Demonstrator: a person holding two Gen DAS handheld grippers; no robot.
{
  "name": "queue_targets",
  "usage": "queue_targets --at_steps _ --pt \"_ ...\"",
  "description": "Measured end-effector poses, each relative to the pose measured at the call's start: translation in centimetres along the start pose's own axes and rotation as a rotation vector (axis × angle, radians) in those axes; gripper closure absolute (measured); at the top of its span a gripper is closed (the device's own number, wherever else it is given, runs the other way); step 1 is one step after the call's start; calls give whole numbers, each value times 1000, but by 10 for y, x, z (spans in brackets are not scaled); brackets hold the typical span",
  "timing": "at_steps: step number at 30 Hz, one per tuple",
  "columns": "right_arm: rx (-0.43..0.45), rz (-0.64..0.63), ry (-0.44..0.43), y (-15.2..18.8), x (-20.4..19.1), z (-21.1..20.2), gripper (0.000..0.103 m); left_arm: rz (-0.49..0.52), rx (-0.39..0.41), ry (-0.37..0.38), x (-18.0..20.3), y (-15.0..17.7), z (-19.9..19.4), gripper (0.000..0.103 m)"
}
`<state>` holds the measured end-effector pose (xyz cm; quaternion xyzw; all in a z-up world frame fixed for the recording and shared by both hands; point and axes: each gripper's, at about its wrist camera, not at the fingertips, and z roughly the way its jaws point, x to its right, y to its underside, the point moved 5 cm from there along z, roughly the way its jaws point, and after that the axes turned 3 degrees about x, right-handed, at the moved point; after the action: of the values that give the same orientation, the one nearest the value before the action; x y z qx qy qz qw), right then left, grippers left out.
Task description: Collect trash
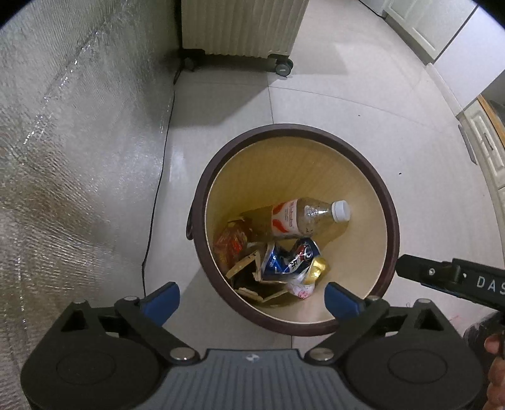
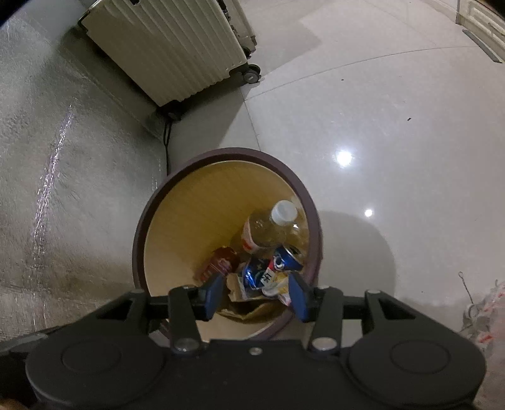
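Bin (image 1: 389,202), floor (image 1: 347,104): holds bottle (image 1: 311,217), crushed can (image 1: 290,258), wrappers (image 1: 232,243), cardboard (image 1: 249,284). Left gripper (image 1: 252,299) wide open, empty, above near rim. Right gripper (image 2: 255,295) open, empty, above bin. Suitcase (image 2: 170,47) beyond.

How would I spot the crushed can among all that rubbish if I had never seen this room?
Find the round bin with the dark brown rim and pale yellow inside, standing on the tiled floor near the ribbed cream suitcase. At its bottom, just below the white-capped plastic bottle, lies the crushed can. It alone is shiny blue with red and white markings.
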<state>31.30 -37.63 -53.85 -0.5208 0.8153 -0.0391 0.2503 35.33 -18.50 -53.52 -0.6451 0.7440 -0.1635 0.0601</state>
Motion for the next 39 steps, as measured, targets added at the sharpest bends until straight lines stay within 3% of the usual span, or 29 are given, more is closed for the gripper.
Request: queue_targets --at_steps 6,9,14,25,39 --pt "0 -35 19 8 3 -19 43 7 1 -8 2 4 -18 0" --pt "10 -51 16 9 0 -28 32 20 12 -18 3 5 -26 0" --pt "49 -83 15 9 -7 -48 0 21 32 -26 3 7 -49 0" --pt "132 -130 36 2 -22 -106 0 44 127 -36 7 6 -121 0" --pt "272 -204 12 3 -56 -228 0 75 265 -1 21 13 -249 0"
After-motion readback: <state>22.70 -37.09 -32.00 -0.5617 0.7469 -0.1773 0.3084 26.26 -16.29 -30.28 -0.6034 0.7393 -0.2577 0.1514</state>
